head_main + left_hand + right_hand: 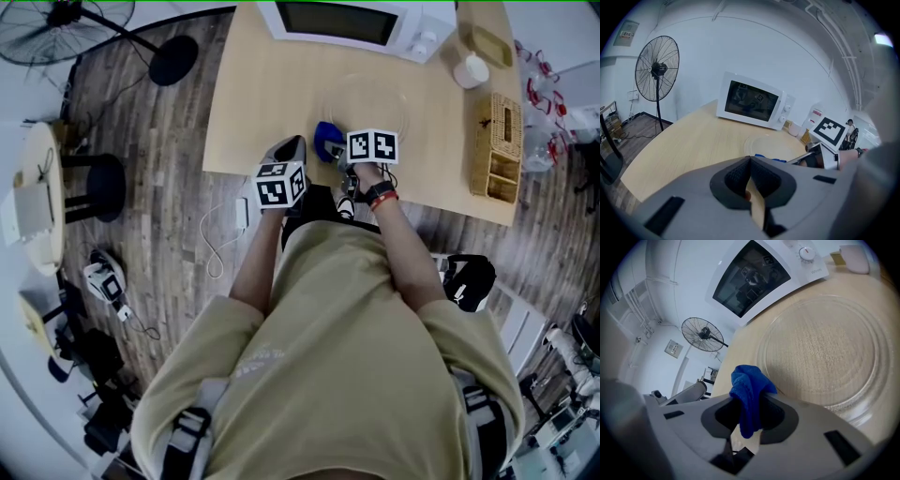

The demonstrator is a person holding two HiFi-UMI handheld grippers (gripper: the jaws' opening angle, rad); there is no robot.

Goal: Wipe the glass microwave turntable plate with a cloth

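Note:
The clear glass turntable plate (367,105) (830,348) (769,143) lies flat on the wooden table (262,103), in front of the white microwave (343,24) (759,273) (752,104). My right gripper (330,145) (749,414) is shut on a blue cloth (749,397) (326,139) at the plate's near-left edge; the cloth bunches up from between the jaws. My left gripper (292,148) (751,186) is shut with nothing in it, at the table's near edge to the left of the right one.
A white cup (470,70) and a wicker organiser (498,145) stand at the table's right side. A standing fan (657,70) (66,19) is on the floor to the left, with a black stool (103,183) nearby.

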